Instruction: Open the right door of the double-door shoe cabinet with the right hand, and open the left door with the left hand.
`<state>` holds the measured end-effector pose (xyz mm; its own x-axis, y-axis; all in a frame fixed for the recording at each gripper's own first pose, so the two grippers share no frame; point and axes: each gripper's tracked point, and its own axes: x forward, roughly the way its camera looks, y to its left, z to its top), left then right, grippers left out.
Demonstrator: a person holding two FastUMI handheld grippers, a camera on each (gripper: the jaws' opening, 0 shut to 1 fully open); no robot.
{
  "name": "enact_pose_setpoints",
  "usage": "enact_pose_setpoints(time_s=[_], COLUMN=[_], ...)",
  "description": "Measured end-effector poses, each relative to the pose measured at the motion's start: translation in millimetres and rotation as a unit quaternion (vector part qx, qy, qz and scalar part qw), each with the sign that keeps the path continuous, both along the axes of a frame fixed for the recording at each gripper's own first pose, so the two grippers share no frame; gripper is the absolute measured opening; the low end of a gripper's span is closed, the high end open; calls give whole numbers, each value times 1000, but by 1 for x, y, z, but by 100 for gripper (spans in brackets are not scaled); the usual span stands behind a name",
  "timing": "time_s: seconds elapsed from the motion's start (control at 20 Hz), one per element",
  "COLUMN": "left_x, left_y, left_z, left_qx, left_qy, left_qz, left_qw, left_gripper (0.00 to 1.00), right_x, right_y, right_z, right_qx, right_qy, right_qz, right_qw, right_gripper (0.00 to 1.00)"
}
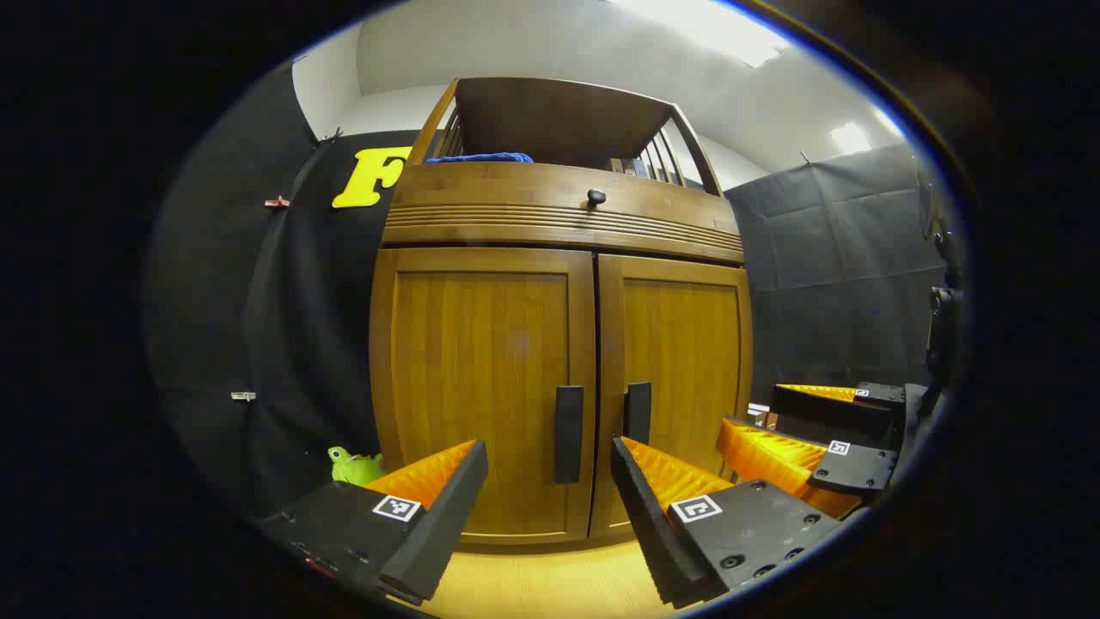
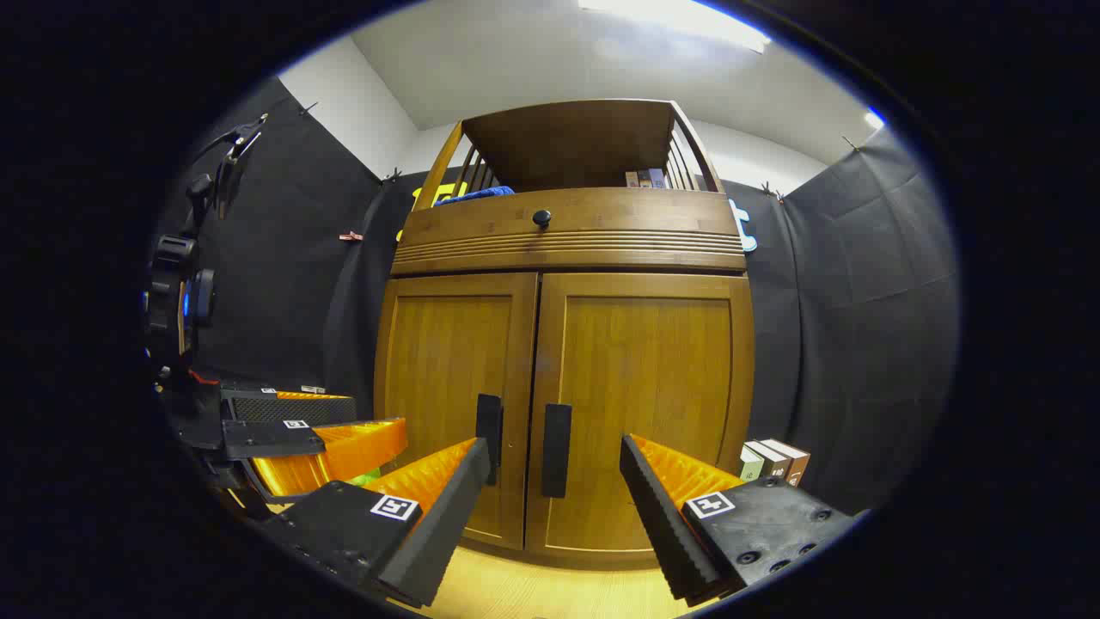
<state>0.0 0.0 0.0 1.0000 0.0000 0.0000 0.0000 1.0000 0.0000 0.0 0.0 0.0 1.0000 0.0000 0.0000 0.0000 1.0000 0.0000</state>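
- Cabinet stands straight ahead on the floor, against the black wall, both doors closed.
- Left door and right door meet at the middle; a dark upright handle sits on each beside the seam, left handle, right handle.
- Left tongs are spread wide, holding nothing, short of the left handle.
- Right tongs are also spread wide and hold nothing, aimed at the right handle, not touching it.
- Small knob sits on the drawer above the doors.
- Boxes stand on the floor right of the cabinet.
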Motion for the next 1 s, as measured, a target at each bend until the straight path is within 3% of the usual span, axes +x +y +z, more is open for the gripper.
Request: enact_pose_setpoints(time_s=[0.4,1.0], left_x=[1,-1], left_y=[-3,-3], left_z=[3,5], left_qx=[-8,-9], left_qy=[-11,-12], left_qz=[-14,-21], left_qw=[1000,1000], left_gripper=[87,93], right_x=[2,-2], right_y=[3,3], right_z=[-9,-2], right_qx=[1,3], right_qy=[14,5], right_qz=[1,-6], right_qw=[1000,1000], right_gripper=[97,97])
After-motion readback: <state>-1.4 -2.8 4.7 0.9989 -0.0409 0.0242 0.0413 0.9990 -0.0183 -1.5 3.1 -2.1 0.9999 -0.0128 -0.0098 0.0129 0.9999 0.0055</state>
